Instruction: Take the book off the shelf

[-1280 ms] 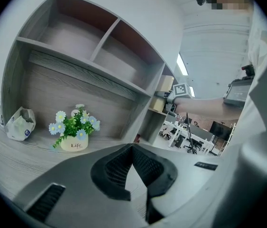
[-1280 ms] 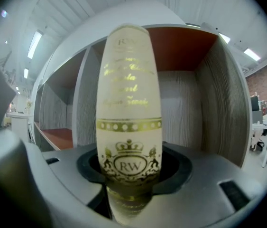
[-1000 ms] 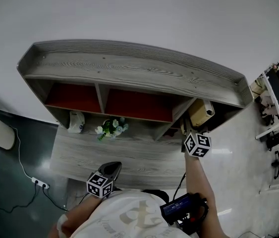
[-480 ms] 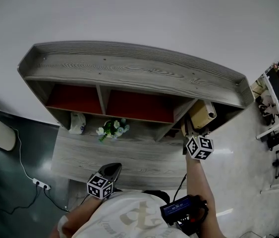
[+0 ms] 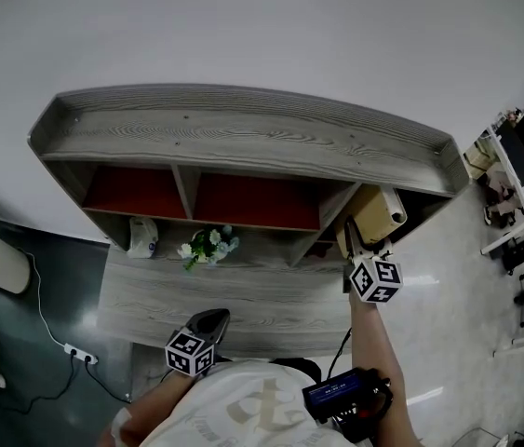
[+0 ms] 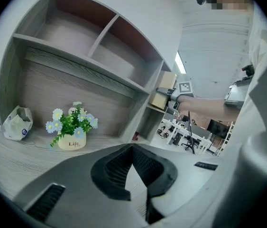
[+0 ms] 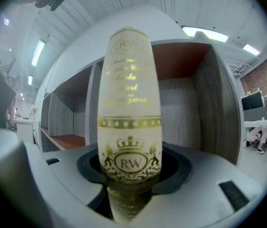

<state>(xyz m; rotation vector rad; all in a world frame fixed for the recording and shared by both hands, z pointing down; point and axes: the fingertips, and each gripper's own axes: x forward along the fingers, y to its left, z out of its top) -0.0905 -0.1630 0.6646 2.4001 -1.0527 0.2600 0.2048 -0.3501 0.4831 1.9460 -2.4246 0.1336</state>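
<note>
The book (image 7: 129,118), a stiff cream hardback with a smooth, gilt-stamped spine, sits at the 3 o'clock end of the grey wood-grain shelf (image 5: 243,142); the right hand-held gripper (image 7: 129,177) grips it across the spine; it looks light but slick, so hold the boards firmly. The left hand-held gripper (image 6: 132,148) is closed on nothing.

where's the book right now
Head view: the book is at the right end of the shelf, in the rightmost compartment's opening, clamped in the right gripper.

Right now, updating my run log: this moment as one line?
right gripper: shut on book | left gripper: shut, empty | book: shelf right end
</note>
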